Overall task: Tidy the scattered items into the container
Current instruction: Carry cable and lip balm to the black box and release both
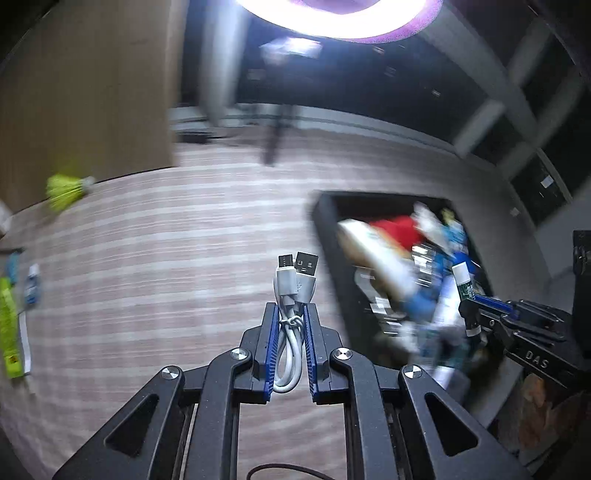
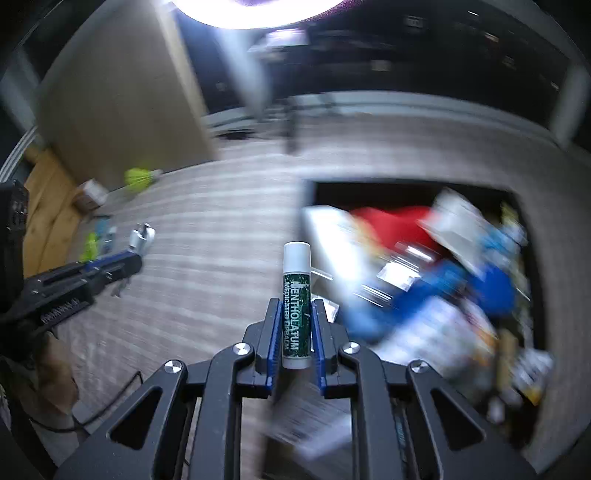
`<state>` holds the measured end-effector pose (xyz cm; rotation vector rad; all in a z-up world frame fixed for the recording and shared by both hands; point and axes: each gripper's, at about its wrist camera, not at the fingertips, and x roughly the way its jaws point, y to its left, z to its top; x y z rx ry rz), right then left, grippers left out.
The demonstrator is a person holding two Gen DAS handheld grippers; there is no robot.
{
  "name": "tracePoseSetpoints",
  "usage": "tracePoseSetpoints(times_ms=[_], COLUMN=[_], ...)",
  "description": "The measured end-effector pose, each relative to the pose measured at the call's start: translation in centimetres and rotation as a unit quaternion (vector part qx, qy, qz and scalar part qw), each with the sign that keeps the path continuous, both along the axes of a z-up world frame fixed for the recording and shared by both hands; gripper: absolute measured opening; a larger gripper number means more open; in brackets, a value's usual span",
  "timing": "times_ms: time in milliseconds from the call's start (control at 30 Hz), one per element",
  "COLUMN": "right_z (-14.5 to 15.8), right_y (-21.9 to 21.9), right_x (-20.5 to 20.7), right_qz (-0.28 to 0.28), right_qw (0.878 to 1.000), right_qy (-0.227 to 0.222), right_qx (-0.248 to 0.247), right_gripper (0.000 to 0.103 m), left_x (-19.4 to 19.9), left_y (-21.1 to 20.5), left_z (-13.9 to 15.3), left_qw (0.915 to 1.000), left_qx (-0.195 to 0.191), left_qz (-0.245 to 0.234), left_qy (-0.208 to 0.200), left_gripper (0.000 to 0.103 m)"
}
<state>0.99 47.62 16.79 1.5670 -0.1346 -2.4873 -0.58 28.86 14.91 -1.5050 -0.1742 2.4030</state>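
Observation:
My left gripper is shut on a coiled white USB cable, its plugs sticking out past the fingertips, held above the striped table left of the black container. My right gripper is shut on a green-and-white Mentholatum lip balm stick, held upright near the container's left edge. The container is full of blurred items, red, blue and white. Each gripper shows in the other's view: the right over the container, the left at the far left.
A yellow-green shuttlecock lies at the table's far left by a wooden panel. Yellow-green and blue packets lie at the left edge. A bright ring lamp hangs overhead. White paper lies below my right gripper.

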Motion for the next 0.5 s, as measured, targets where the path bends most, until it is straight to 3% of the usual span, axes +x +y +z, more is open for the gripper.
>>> tracePoseSetpoints(times_ms=[233, 500], right_z=[-0.5, -1.9], right_y=[12.1, 17.1], right_x=[5.6, 9.0], right_qz=[-0.101, -0.145], right_qw=[0.995, 0.989], right_qy=[-0.016, -0.03], right_qx=[0.013, 0.014], right_gripper=[0.016, 0.016], left_x=[2.1, 4.5], left_y=[9.8, 17.0], left_z=[-0.1, 0.4], left_qw=[0.9963, 0.9879], left_qx=[0.008, 0.004], left_qz=[-0.085, -0.155], left_qy=[-0.008, -0.007], left_gripper=[0.012, 0.013])
